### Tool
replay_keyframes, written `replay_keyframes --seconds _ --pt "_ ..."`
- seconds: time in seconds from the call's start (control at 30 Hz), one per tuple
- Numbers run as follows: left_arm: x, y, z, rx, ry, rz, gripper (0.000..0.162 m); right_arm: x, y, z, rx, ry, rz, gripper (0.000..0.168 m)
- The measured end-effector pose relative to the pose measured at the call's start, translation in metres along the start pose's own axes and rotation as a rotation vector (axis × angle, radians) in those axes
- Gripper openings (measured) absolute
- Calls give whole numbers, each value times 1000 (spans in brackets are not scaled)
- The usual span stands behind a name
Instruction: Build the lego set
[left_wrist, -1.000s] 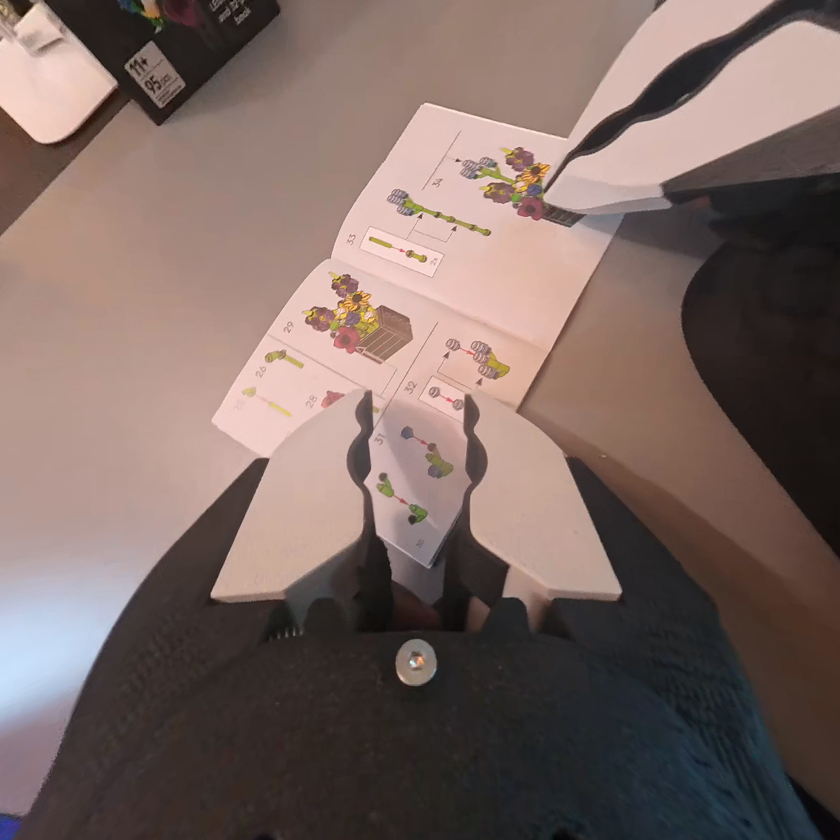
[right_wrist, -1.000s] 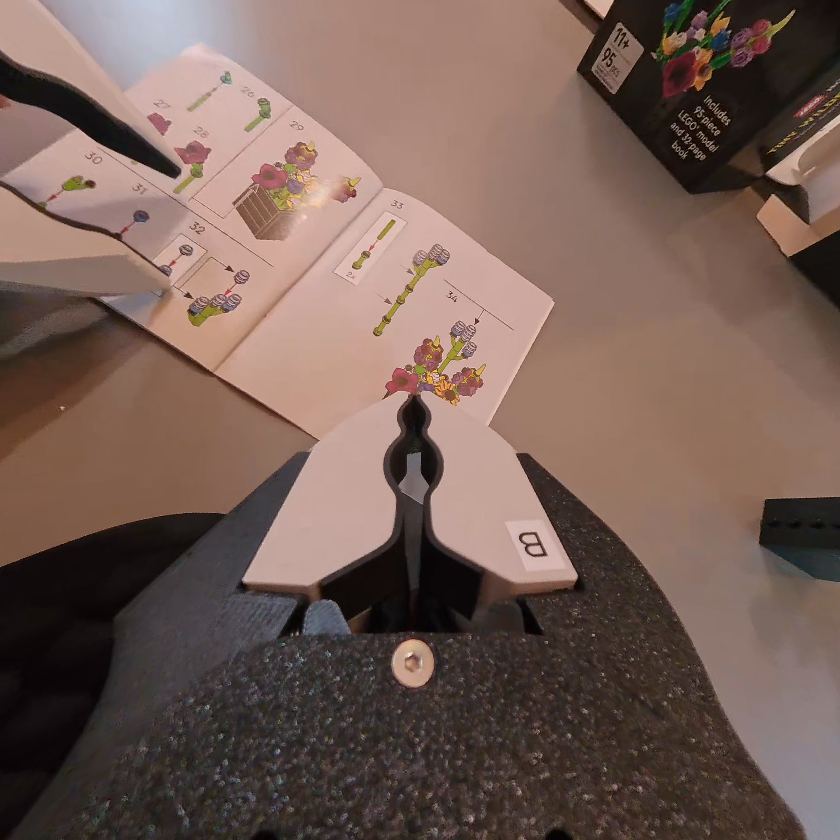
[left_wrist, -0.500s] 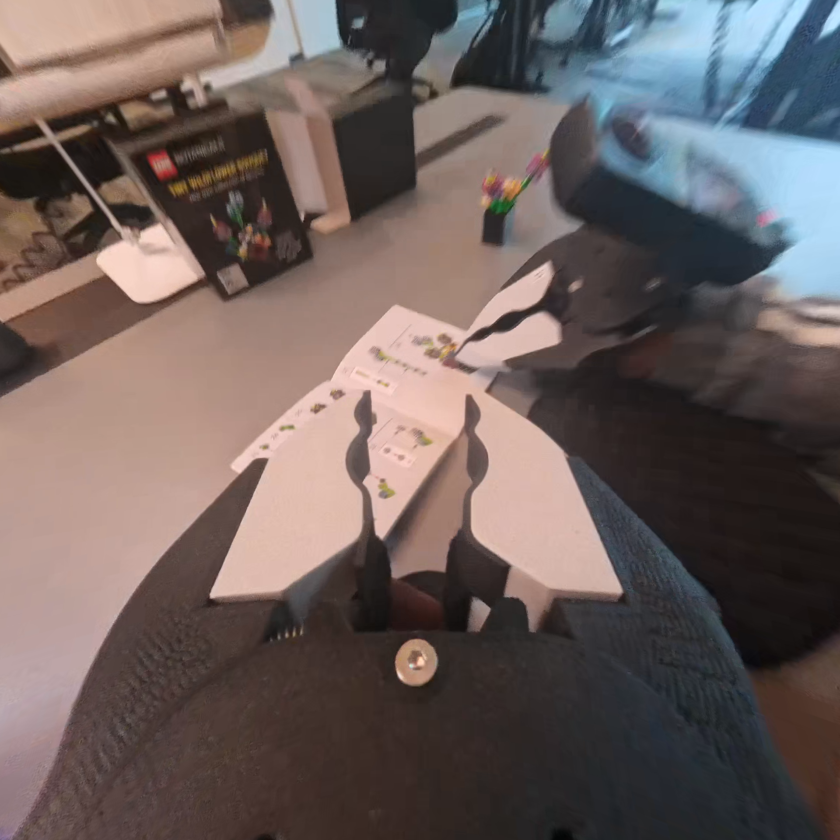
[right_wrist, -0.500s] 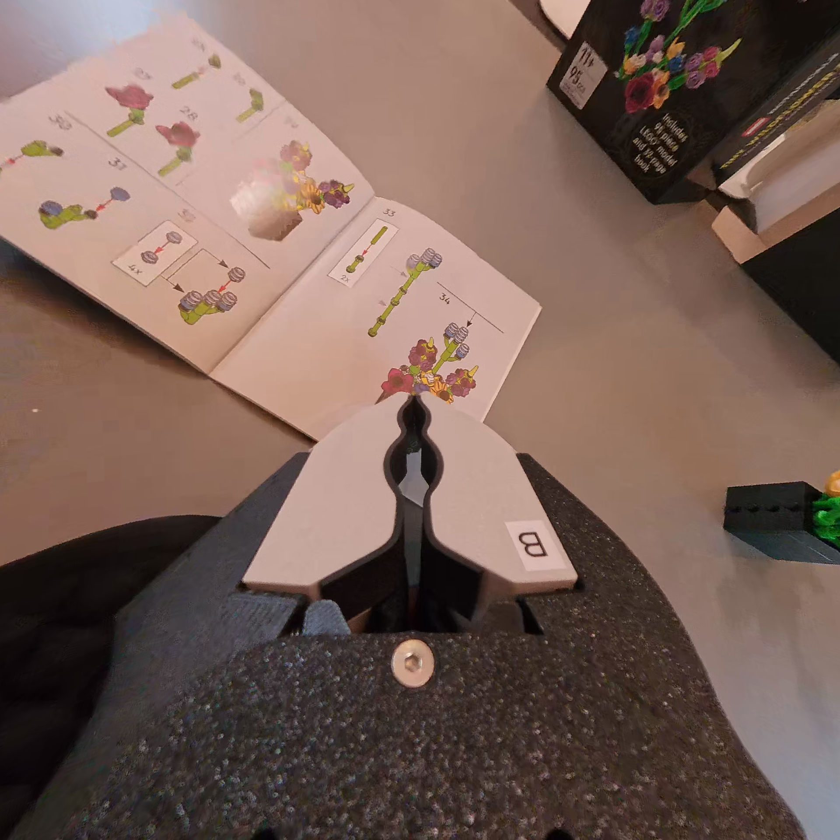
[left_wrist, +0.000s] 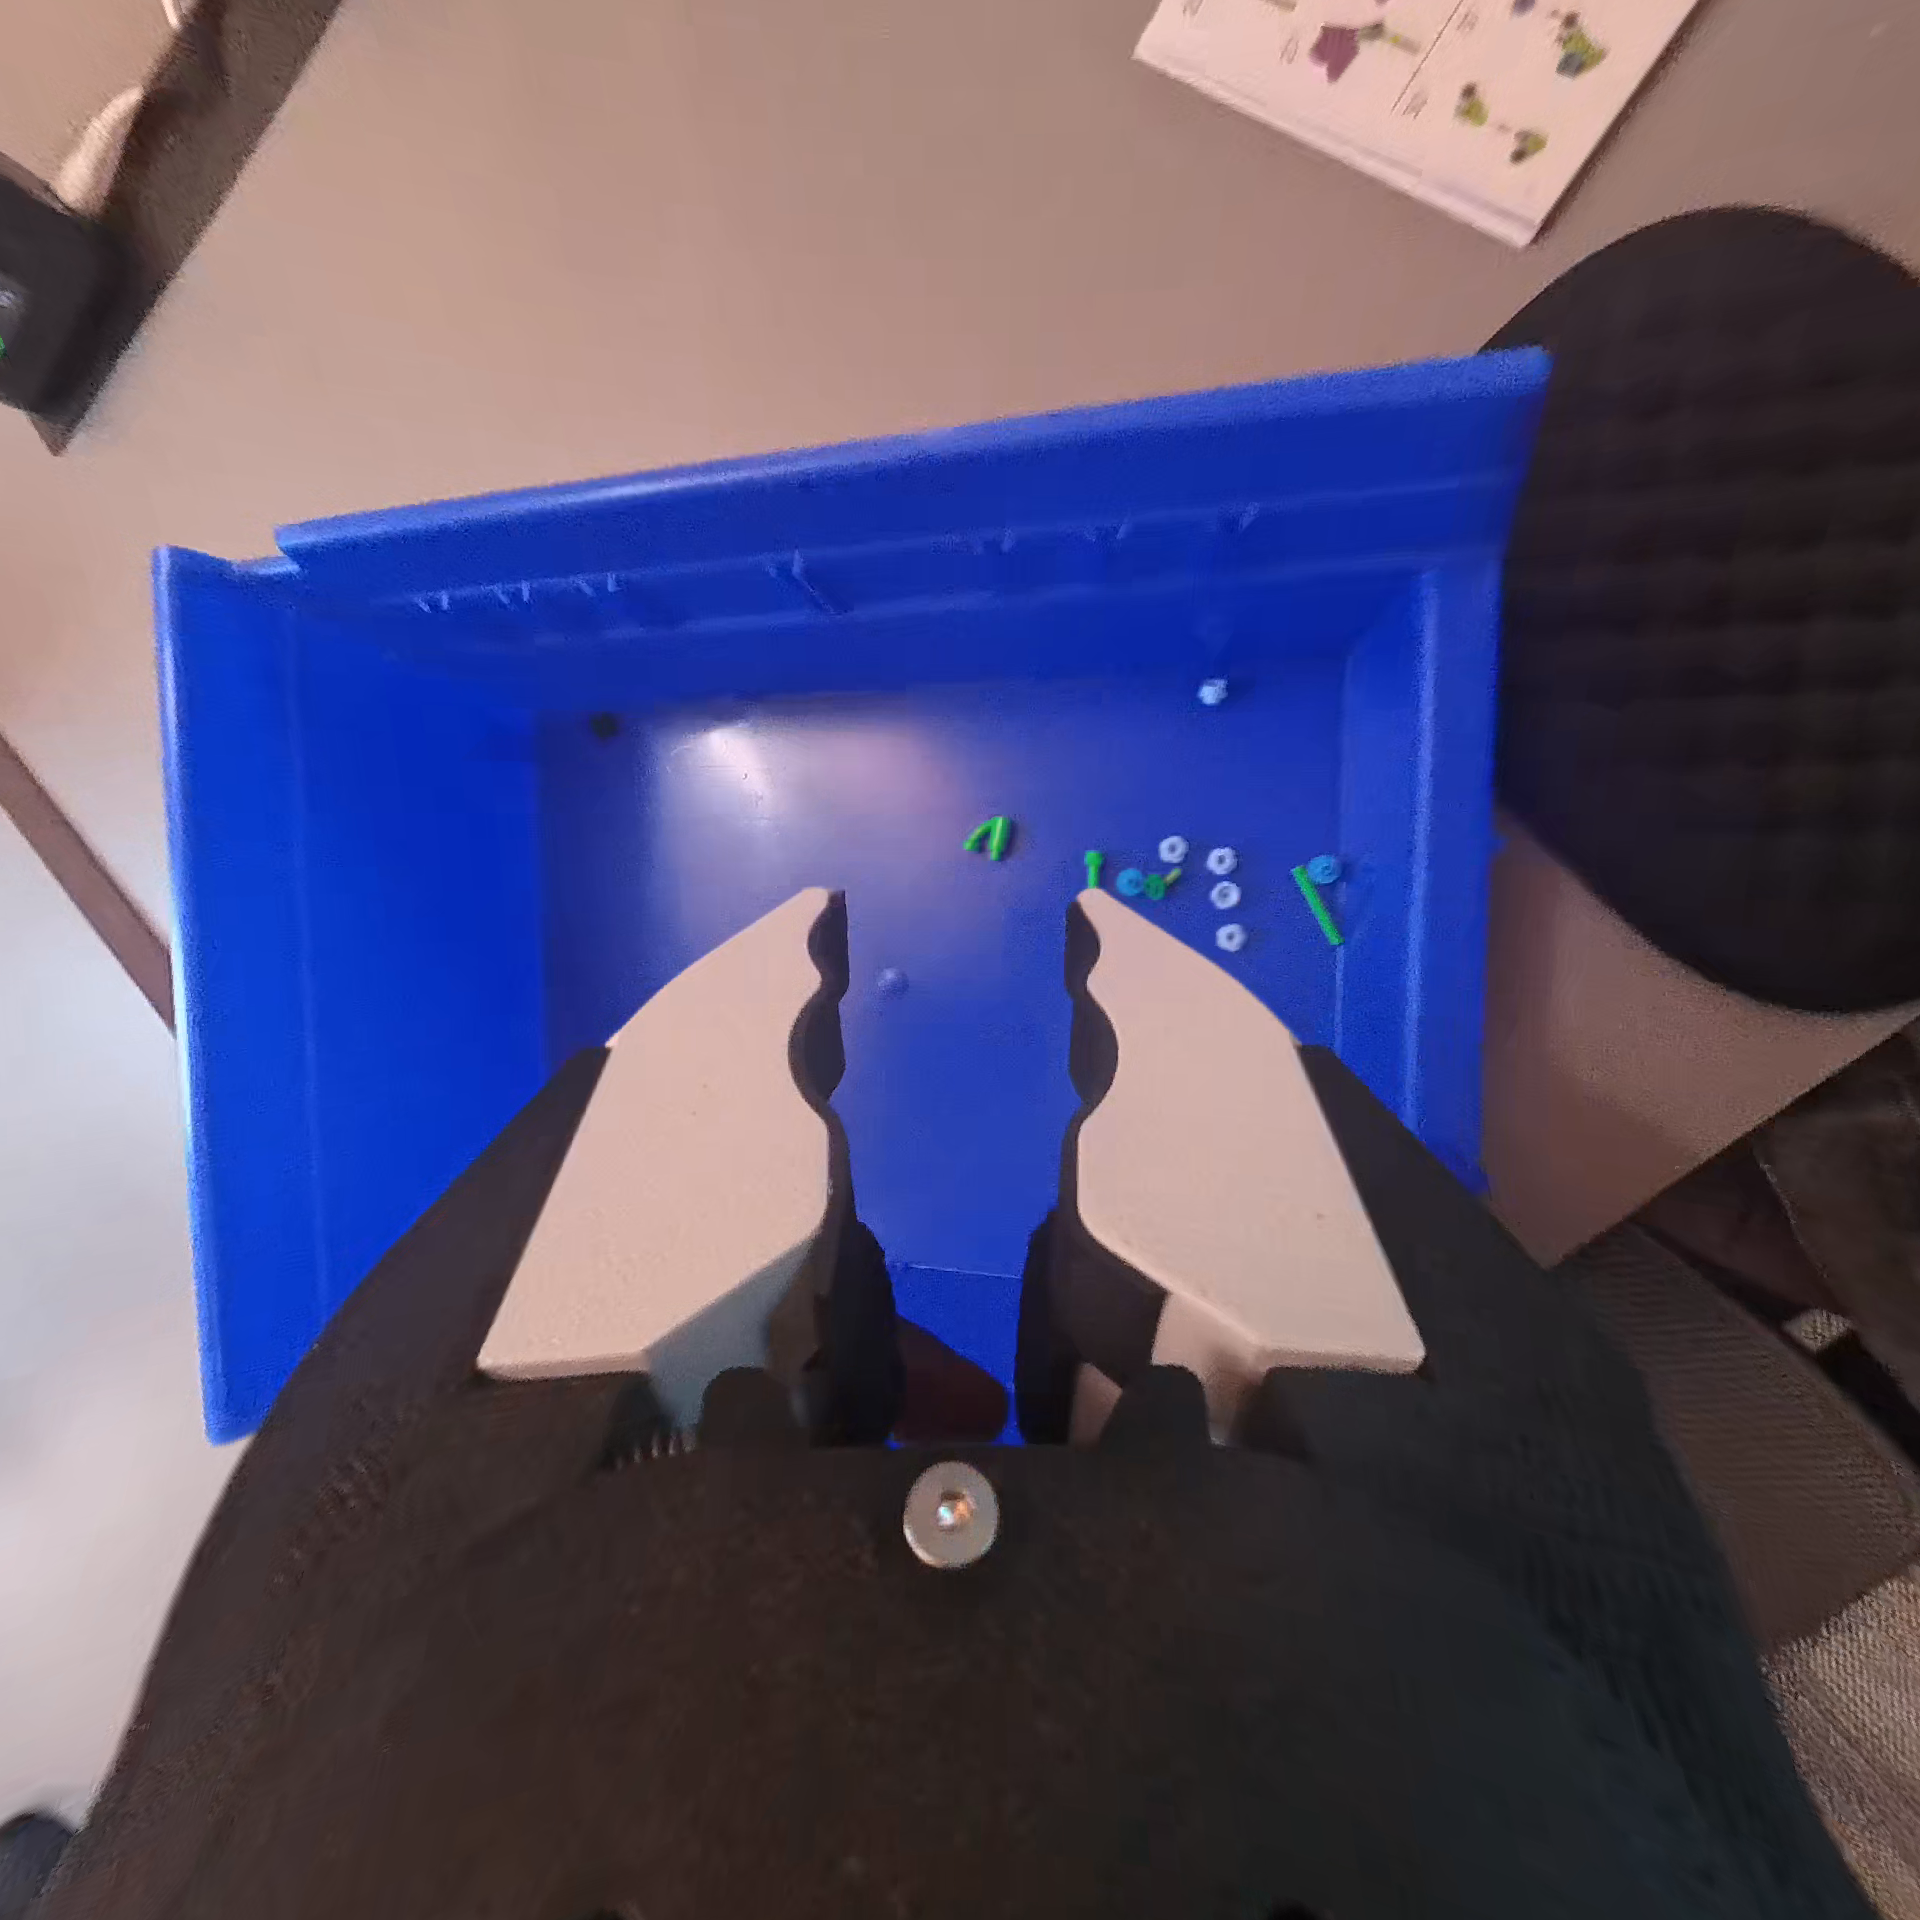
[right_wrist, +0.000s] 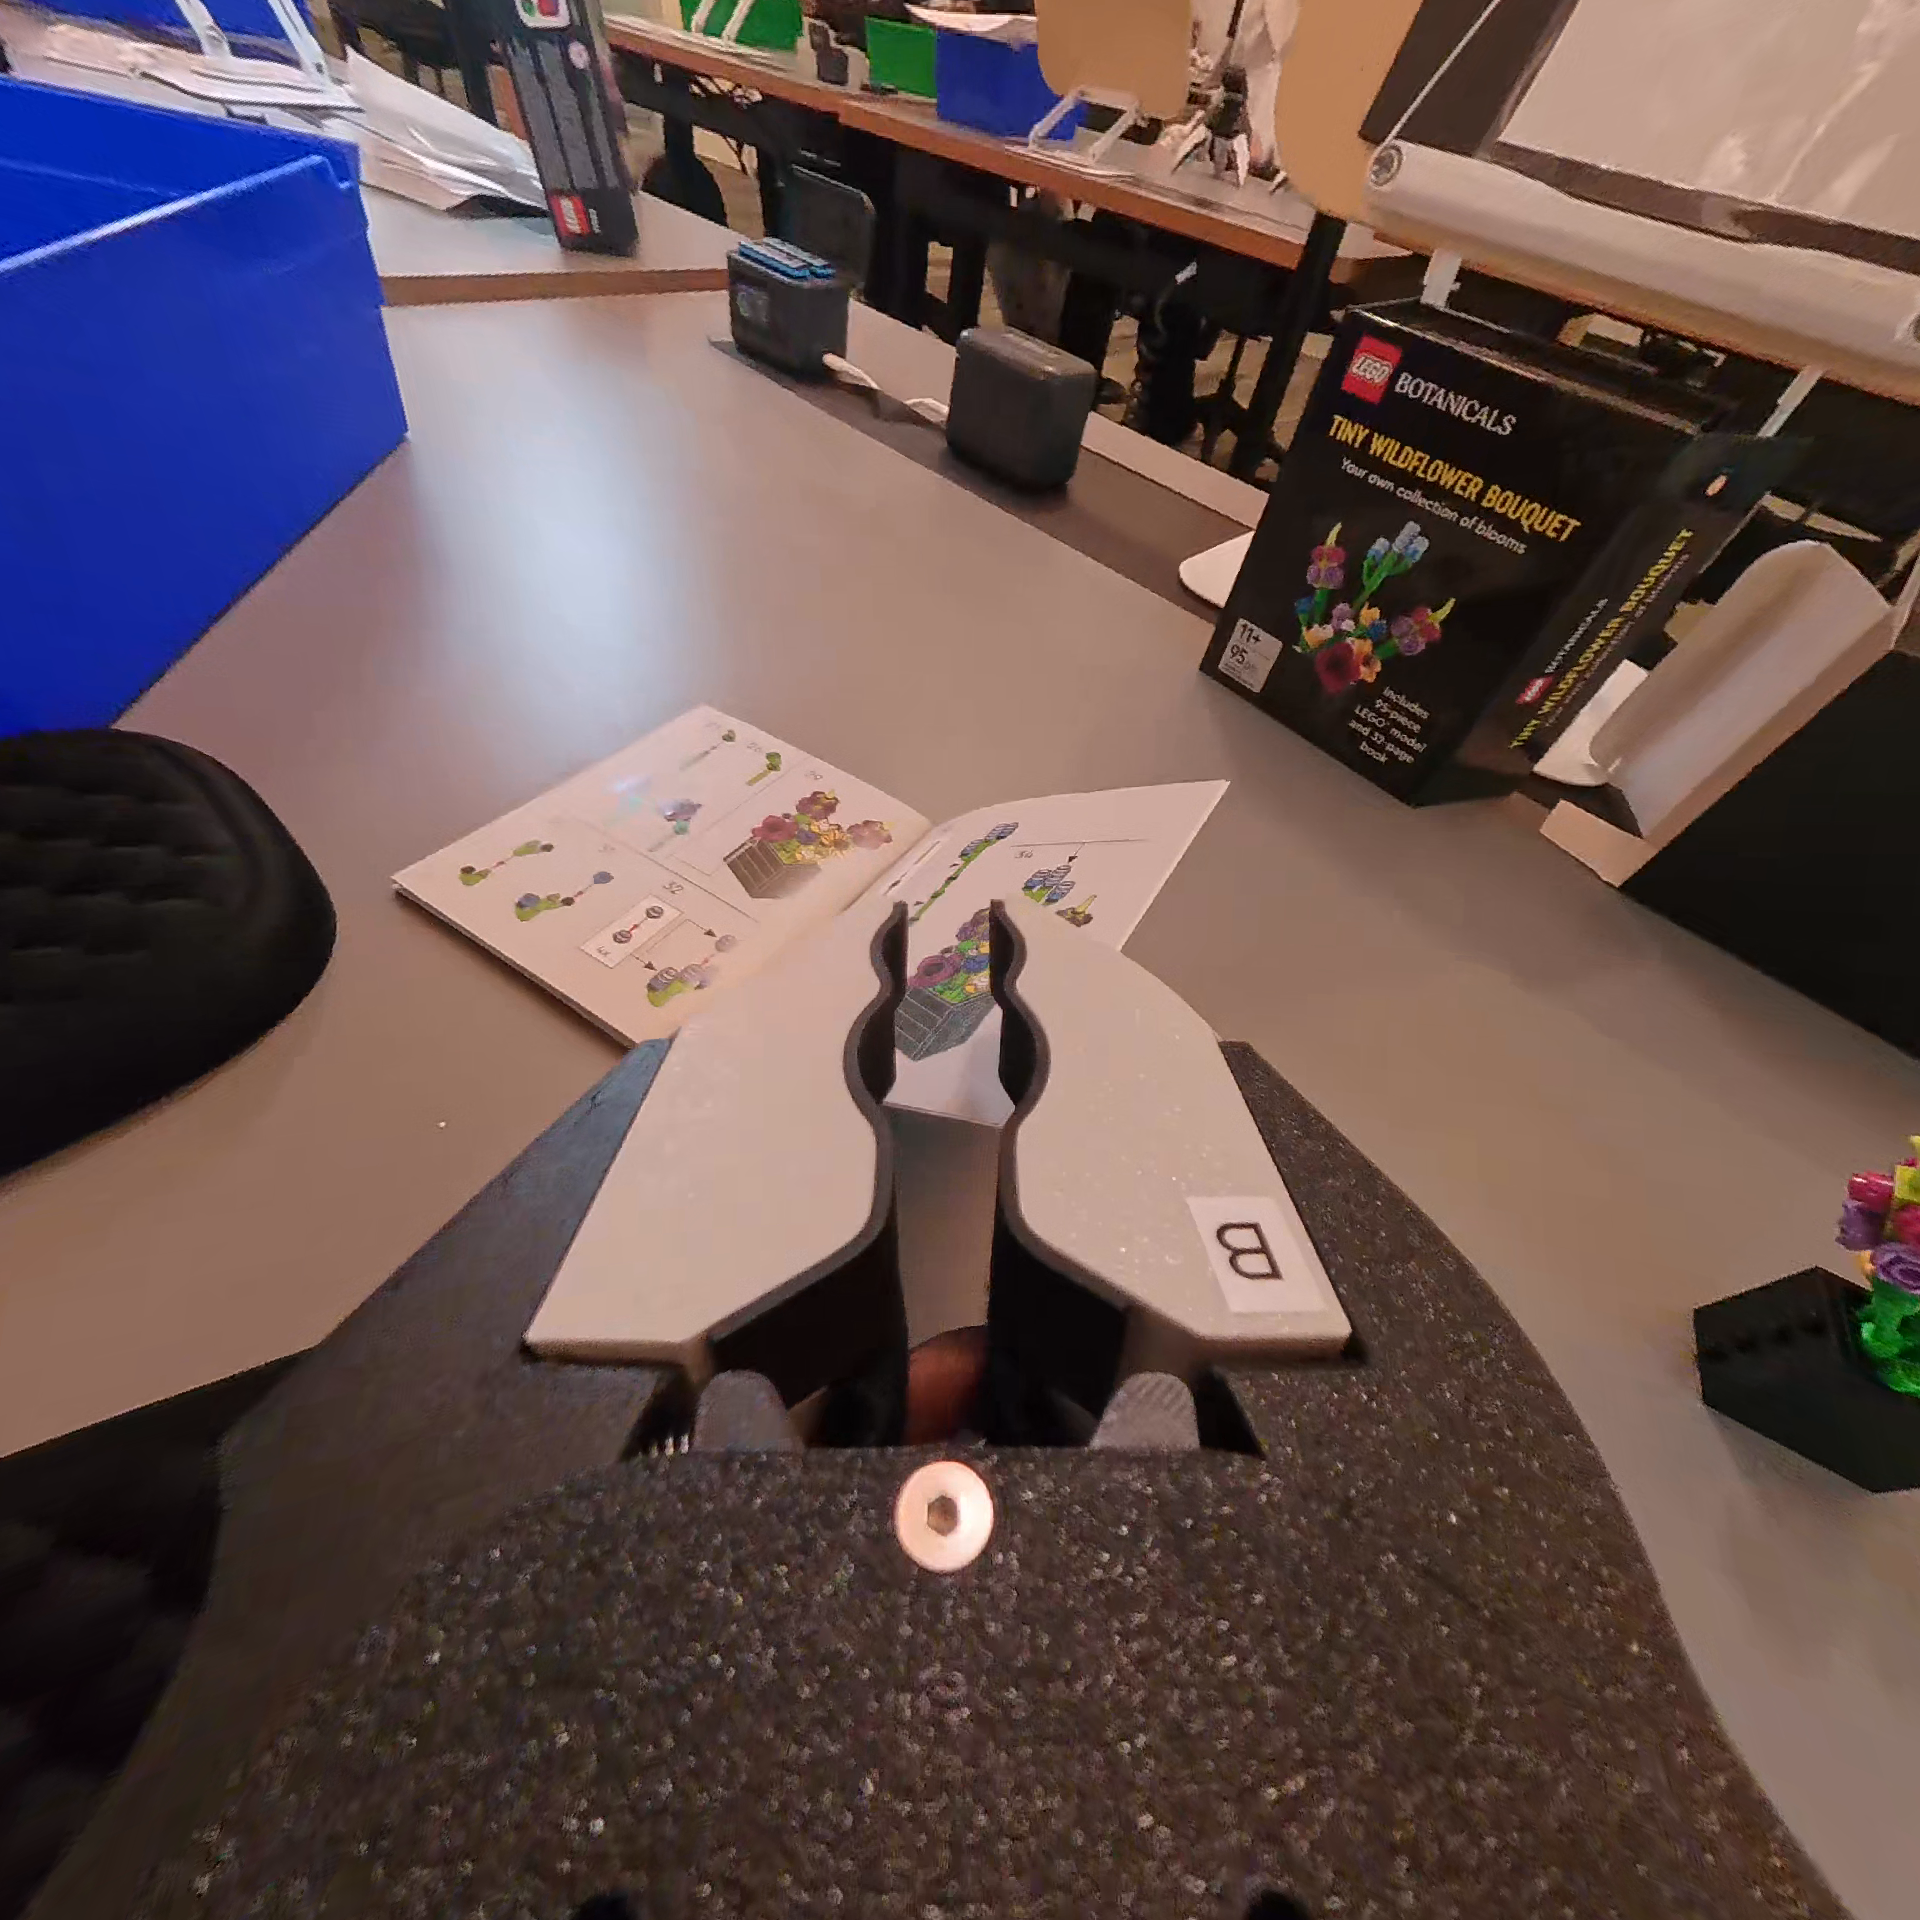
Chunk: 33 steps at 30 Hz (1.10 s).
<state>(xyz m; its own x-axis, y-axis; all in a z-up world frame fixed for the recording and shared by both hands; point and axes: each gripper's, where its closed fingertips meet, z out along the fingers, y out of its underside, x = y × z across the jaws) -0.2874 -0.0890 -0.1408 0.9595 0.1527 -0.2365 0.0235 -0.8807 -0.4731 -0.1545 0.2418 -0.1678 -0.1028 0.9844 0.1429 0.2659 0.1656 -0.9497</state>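
Observation:
My left gripper (left_wrist: 956, 904) is open and empty, held above a blue bin (left_wrist: 416, 935). On the bin floor lie small loose pieces: green stems (left_wrist: 1317, 906), a green leaf piece (left_wrist: 987, 836), several white round studs (left_wrist: 1224, 894) and blue round pieces (left_wrist: 1138, 883), all to the right of my fingertips. My right gripper (right_wrist: 948, 920) is open and empty, low over the near edge of the open instruction booklet (right_wrist: 675, 883). A partly built flower bouquet on a black base (right_wrist: 1808, 1371) stands at the right edge of the right wrist view.
The set's black box (right_wrist: 1455, 571) stands upright behind the booklet. A black padded rest (right_wrist: 125, 935) lies left of the booklet, next to the bin (right_wrist: 187, 416). Dark small devices (right_wrist: 1018, 416) sit along the table's back edge. The booklet's corner (left_wrist: 1403, 83) shows beyond the bin. Spacing between my two grippers at the tips: around 35 cm. The left tips stand about 10 cm off the green leaf piece (left_wrist: 987, 836).
My left gripper swung away from the booklet and now hangs over the blue bin. My right gripper opened, and its view tilted up from the page towards the room.

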Motion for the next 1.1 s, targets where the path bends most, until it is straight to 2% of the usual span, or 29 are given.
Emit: replay_keyframes --seconds 0.13,0.3,0.43,0.57,0.77,1.03,1.1 --pt "-11 11 15 -17 64 41 40 -1 -3 0 29 -8 -1 14" --pt "-2 18 28 -79 227 128 40 -5 -1 2 23 -18 -30 14" --pt "-12 35 46 -184 235 176 36 -6 -3 2 41 -13 -63 13" --pt "-4 25 59 -131 284 224 24 -6 -5 1 58 -18 -58 11" --pt "0 21 80 -142 282 317 24 -7 -6 0 56 -16 -69 11" --pt "13 33 93 -167 387 241 27 -5 -9 -2 64 -7 -68 11" --pt "12 32 93 -158 375 234 13 -5 -9 -2 67 -4 -80 11"
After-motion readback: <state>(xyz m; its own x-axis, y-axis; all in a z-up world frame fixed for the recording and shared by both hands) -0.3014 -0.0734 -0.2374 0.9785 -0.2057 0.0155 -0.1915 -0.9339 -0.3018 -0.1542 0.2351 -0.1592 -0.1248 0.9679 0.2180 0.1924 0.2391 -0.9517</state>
